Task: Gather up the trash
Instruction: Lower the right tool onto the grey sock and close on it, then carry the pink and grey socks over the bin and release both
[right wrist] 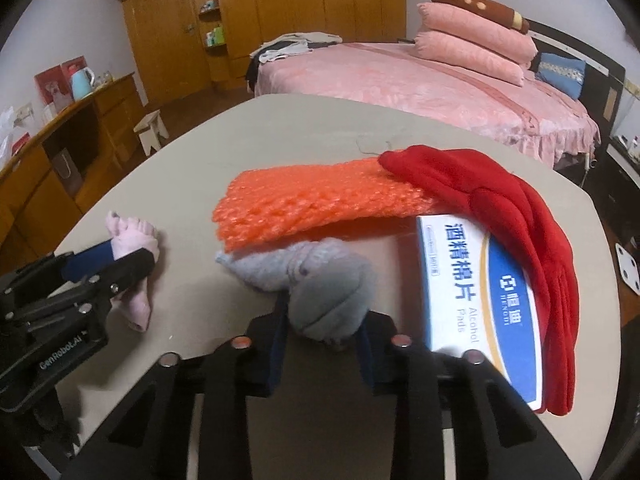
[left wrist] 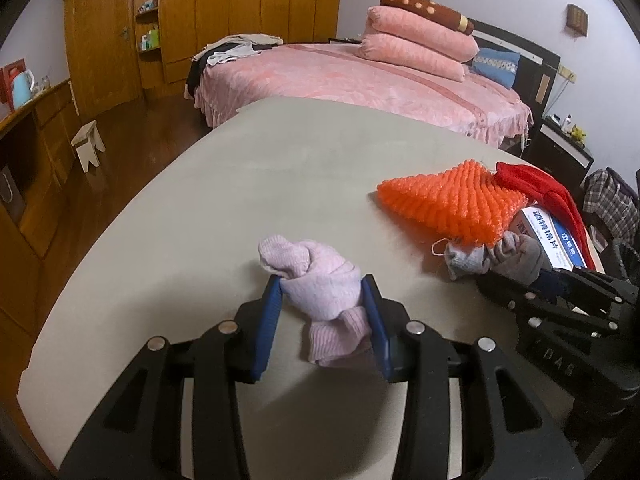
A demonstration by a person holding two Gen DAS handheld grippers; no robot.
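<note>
Socks, pink [left wrist: 320, 280] and grey [right wrist: 320, 288], lie knotted into bundles.

Matt grey table [left wrist: 240, 184]; soft knitted pink sock [left wrist: 320, 284]; bumpy orange foam net [right wrist: 320, 196] (slightly glossy); smooth cardboard box [right wrist: 480, 292].

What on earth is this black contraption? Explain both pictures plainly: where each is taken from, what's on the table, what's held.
No robot here: a person holds a two-finger gripper in each hand, each carrying a camera looking along its fingers. In the left view, the left gripper is shut on a pink sock bundle. In the right view, the right gripper pinches a grey sock bundle. On the beige table also lie orange bubble wrap, a red cloth and a box of alcohol pads.
</note>
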